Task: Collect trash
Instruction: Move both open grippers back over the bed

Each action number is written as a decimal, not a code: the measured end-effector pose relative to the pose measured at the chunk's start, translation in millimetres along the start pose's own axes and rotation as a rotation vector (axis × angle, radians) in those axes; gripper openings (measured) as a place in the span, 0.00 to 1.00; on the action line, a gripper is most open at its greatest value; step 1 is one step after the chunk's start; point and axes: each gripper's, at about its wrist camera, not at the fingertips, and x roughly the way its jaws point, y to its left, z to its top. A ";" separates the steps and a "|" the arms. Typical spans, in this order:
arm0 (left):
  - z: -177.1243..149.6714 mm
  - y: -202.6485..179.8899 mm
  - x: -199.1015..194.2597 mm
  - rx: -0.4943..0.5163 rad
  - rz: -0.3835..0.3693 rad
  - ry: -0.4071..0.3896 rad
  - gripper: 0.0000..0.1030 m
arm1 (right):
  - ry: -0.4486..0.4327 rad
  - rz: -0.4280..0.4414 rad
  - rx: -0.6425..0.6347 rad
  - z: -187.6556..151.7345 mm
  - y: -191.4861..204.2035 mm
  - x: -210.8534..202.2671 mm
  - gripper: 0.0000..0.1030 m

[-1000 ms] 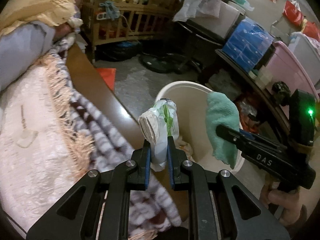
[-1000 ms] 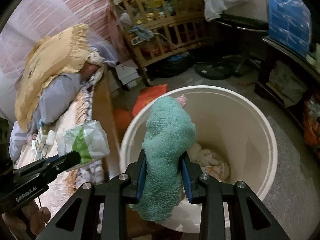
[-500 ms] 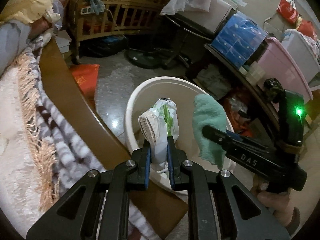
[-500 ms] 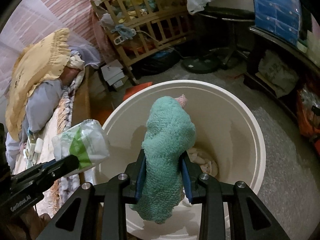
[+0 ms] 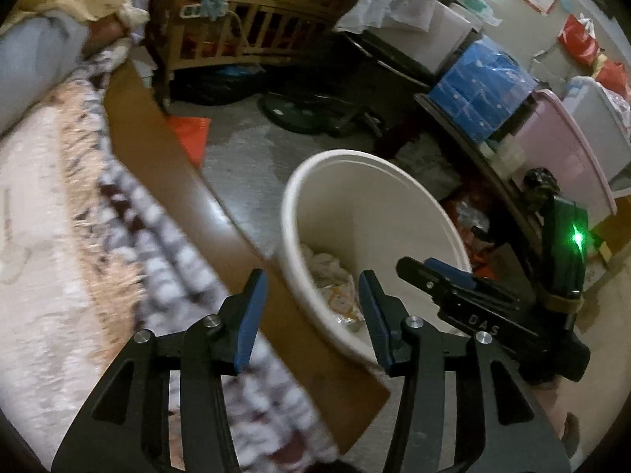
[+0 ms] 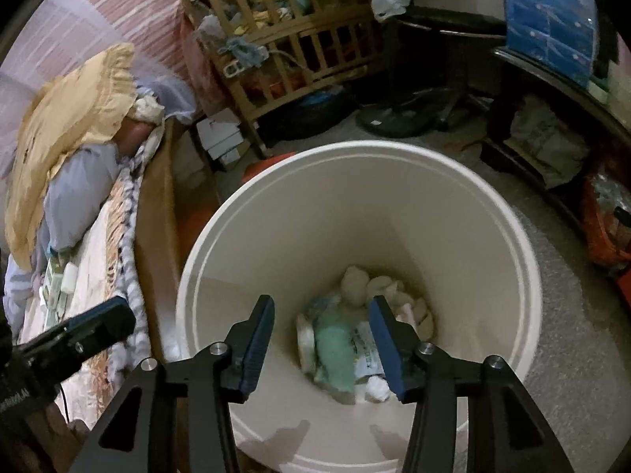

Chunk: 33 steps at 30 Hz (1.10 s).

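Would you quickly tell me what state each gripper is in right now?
Left gripper: jaws opening, nothing between them.
Right gripper: jaws opening, nothing between them; the green cloth lies in the bin.

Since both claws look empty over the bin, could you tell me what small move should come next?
Probably lift both away toward the bed: the left claw and right claw are opening with nothing between them, and the green cloth lies inside the white bin.

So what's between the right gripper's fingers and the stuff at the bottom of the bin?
Nothing: in the right wrist view the right gripper, jaws opening and empty, looks straight down at the green cloth lying inside the white bin.
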 end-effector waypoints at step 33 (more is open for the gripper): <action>-98.1 198.1 -173.1 -0.236 0.511 -0.135 0.45 | 0.087 0.267 -0.385 -61.5 268.0 22.9 0.55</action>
